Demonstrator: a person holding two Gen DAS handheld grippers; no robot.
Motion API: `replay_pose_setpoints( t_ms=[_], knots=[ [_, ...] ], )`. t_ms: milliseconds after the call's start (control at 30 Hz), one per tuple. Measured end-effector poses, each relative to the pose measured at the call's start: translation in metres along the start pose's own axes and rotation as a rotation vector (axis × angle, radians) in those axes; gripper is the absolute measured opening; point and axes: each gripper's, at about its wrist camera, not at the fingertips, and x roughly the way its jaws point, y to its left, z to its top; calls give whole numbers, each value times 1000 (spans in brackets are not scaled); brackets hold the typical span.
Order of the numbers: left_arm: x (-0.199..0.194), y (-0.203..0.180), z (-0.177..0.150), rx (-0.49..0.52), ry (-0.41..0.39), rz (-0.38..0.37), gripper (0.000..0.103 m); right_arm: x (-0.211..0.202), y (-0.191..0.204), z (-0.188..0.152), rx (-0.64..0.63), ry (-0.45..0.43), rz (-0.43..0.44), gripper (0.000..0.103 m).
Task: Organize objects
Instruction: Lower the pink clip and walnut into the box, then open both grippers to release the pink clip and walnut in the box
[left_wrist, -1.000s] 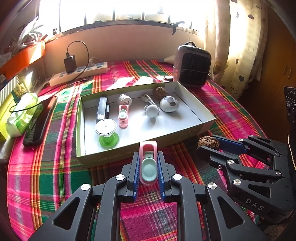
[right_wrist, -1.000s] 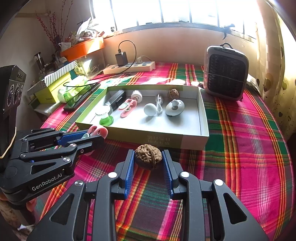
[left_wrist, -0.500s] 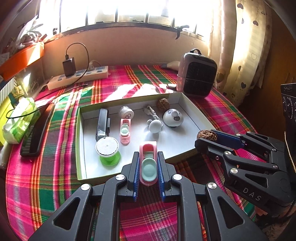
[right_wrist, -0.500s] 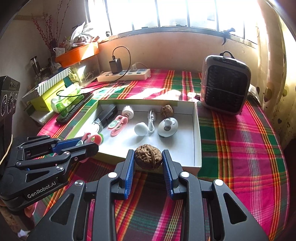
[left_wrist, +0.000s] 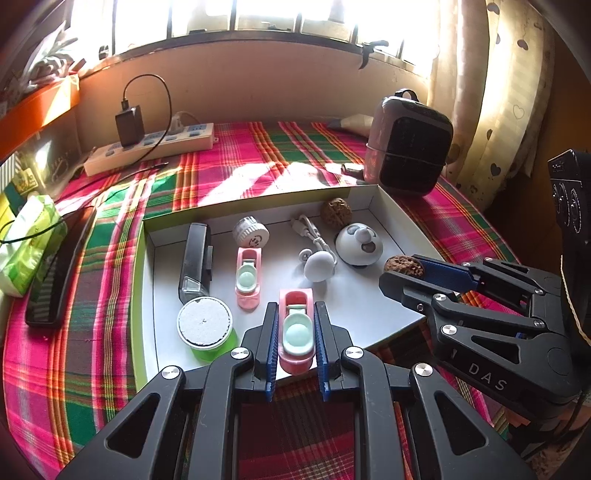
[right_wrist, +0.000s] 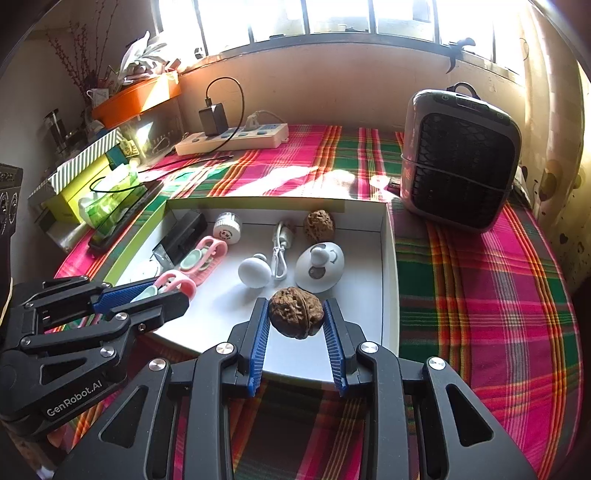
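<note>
My left gripper (left_wrist: 295, 325) is shut on a pink clip with a mint pad (left_wrist: 295, 332), held over the near edge of the shallow white box (left_wrist: 147, 280). A brown walnut (right_wrist: 295, 313) is clamped in my right gripper (right_wrist: 295, 317), above the box's near right part. Each gripper shows in the other's view: the right gripper (left_wrist: 406, 273) with the walnut (left_wrist: 403, 265), and the left gripper (right_wrist: 162, 295) with the pink clip (right_wrist: 173, 282). Inside the box lie a second pink clip (left_wrist: 248, 277), another walnut (left_wrist: 335, 209), a black stapler (left_wrist: 195, 258), a green-based round jar (left_wrist: 205, 328), a white knob (left_wrist: 318, 267) and a white dome (left_wrist: 357, 249).
The box rests on a red and green plaid tablecloth (right_wrist: 480, 295). A grey fan heater (right_wrist: 458, 166) stands at the back right. A power strip with a black charger (left_wrist: 147, 147) lies by the wall. A tissue pack (left_wrist: 26, 240) and a black case (left_wrist: 55, 273) lie left of the box.
Both grippers have moved forward from in front of the box to over its near edge, still carrying the pink clip and the walnut. The box contents have not moved.
</note>
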Motion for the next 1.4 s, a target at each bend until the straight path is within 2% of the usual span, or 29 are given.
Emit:
replay_pose_setpoints(
  t_ms=[600, 1400],
  knots=[
    [28, 2, 5, -1, 49, 10, 16, 23, -1, 4, -26, 48, -17, 31],
    [31, 5, 6, -16, 63, 14, 19, 25, -1, 4, -41, 54, -26, 31]
  ],
)
